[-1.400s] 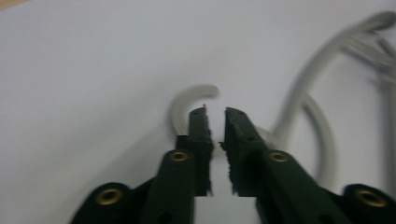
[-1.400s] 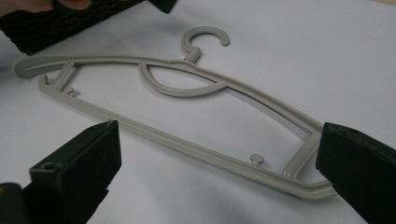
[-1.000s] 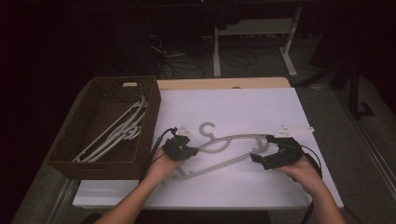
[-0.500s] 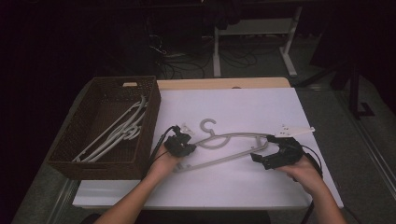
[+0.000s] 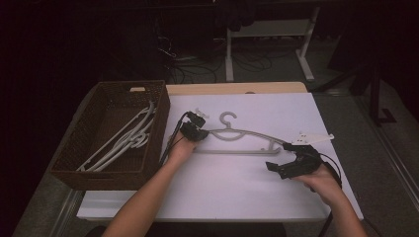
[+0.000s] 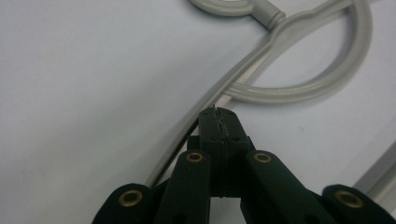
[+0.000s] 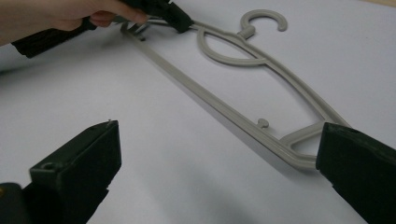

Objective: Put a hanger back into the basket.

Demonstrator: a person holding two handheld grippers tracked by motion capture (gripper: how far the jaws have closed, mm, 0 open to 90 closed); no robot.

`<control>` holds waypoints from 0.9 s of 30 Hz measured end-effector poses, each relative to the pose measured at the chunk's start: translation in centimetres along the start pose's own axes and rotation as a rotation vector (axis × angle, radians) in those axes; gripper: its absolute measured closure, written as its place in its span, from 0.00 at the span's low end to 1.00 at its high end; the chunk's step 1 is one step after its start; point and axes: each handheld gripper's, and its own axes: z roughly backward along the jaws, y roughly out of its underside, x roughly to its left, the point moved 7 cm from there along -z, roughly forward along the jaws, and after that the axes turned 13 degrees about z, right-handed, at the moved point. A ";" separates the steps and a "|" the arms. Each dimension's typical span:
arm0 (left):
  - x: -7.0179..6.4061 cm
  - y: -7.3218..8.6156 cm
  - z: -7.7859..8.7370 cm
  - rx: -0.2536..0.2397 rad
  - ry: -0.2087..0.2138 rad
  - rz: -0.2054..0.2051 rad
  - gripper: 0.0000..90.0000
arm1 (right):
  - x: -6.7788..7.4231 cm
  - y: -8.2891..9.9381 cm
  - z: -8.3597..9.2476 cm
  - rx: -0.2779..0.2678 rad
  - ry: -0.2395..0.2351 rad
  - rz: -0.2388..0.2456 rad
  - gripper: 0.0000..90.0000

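Note:
A grey plastic hanger lies across the white table with its hook pointing away. My left gripper is shut on the hanger's left shoulder; in the left gripper view the jaws meet on the thin arm just below the hanger's loop. My right gripper stands open beside the hanger's right end and does not touch it. In the right gripper view its jaws are spread wide, with the hanger running across and its corner close to the right jaw. The left gripper shows at the far end.
A brown wicker basket stands at the table's left with several pale hangers inside. A small white flat piece lies just beyond the right gripper. Dark floor, cables and a stand's legs lie beyond the far edge.
My left gripper has moved away from me toward the basket's far corner, dragging the hanger's left end with it, so the hanger now lies more level. The right gripper has stayed put.

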 end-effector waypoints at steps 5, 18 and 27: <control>0.1 -0.8 -0.5 -0.015 0.007 0.002 1.00 | 0.0 0.0 0.0 0.000 -0.003 0.002 0.00; -2.6 1.0 5.7 -0.107 0.228 -0.002 0.56 | -2.6 -0.8 -0.3 0.052 0.025 -0.034 0.24; -5.0 5.1 8.6 -0.087 0.411 -0.044 0.33 | -6.7 0.3 -2.6 0.215 0.072 -0.053 0.74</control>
